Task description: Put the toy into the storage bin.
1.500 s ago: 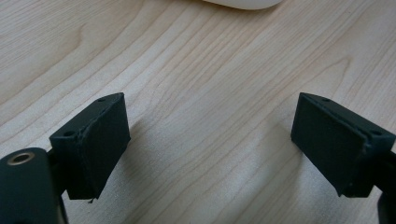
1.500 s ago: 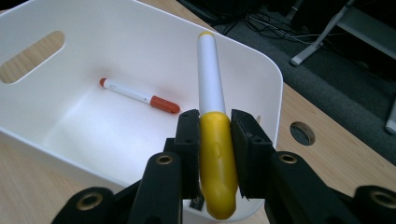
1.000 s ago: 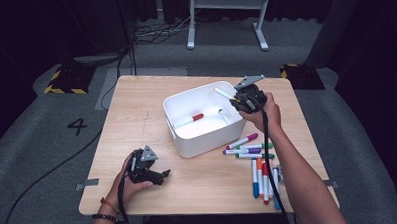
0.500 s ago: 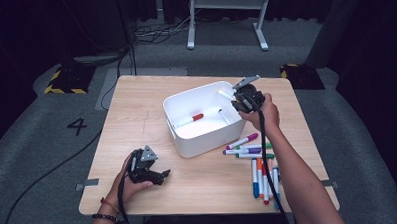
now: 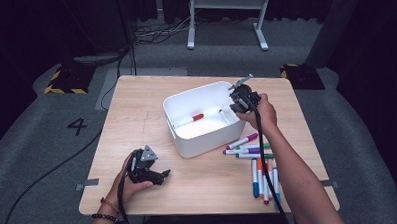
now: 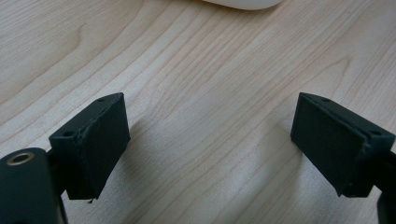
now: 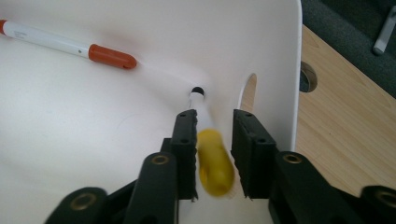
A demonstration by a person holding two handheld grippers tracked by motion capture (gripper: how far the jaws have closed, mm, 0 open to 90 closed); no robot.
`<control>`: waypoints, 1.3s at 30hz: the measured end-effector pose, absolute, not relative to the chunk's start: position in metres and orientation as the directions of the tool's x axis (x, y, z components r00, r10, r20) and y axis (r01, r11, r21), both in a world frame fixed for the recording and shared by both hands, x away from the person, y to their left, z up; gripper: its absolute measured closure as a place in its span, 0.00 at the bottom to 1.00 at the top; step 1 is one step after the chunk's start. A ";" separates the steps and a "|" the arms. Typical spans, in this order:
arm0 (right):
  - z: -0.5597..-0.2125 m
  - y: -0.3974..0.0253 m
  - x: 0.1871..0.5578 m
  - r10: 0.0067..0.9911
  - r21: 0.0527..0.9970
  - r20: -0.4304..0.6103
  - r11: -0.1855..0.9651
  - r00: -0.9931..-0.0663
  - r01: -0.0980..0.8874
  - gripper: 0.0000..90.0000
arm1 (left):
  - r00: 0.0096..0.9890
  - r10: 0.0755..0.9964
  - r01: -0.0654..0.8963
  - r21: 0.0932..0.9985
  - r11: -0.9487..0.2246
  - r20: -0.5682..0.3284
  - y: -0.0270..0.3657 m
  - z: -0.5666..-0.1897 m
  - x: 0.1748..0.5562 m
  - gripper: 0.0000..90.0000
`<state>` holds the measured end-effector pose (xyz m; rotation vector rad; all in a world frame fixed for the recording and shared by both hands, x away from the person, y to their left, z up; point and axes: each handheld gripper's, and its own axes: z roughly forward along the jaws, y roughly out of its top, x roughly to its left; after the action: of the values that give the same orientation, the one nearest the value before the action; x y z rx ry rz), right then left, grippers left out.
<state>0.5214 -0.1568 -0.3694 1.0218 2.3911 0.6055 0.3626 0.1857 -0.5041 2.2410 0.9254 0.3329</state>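
Two jaws of the right gripper (image 7: 212,154) stand slightly apart around a yellow-capped marker (image 7: 214,163) at the bin's (image 5: 187,142) three o'clock wall.

Left tongs (image 5: 161,174) agape, right tongs (image 7: 212,154) half-parted.

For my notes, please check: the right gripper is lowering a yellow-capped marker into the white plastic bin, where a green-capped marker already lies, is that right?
Not quite: the marker already lying in the white plastic bin is an orange-red-capped marker, not green-capped, as the right gripper view shows. The rest holds: the right gripper has the yellow-capped marker between its jaws inside the bin.
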 end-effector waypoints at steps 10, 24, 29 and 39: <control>-0.358 -0.166 0.511 0.753 0.637 -0.177 0.579 -0.634 0.509 0.70 | 0.715 0.699 0.525 0.676 -0.517 -0.021 0.186 -0.504 0.362 0.13; -0.344 -0.211 0.456 0.650 0.764 -0.141 0.551 -0.747 0.335 0.63 | 0.715 0.699 0.525 0.676 -0.517 -0.021 0.185 -0.504 0.362 0.13; -0.355 -0.234 0.427 0.624 0.764 -0.134 0.559 -0.770 0.321 0.63 | 0.715 0.698 0.526 0.676 -0.516 -0.024 0.185 -0.504 0.362 0.13; -0.396 -0.277 0.365 0.606 0.750 -0.108 0.570 -0.788 0.335 0.60 | 0.715 0.699 0.527 0.676 -0.515 -0.025 0.185 -0.504 0.362 0.13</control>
<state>0.3653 -0.2769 -0.3961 0.7667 2.4515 1.0628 0.3624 0.1853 -0.5041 2.2407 0.9255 0.3285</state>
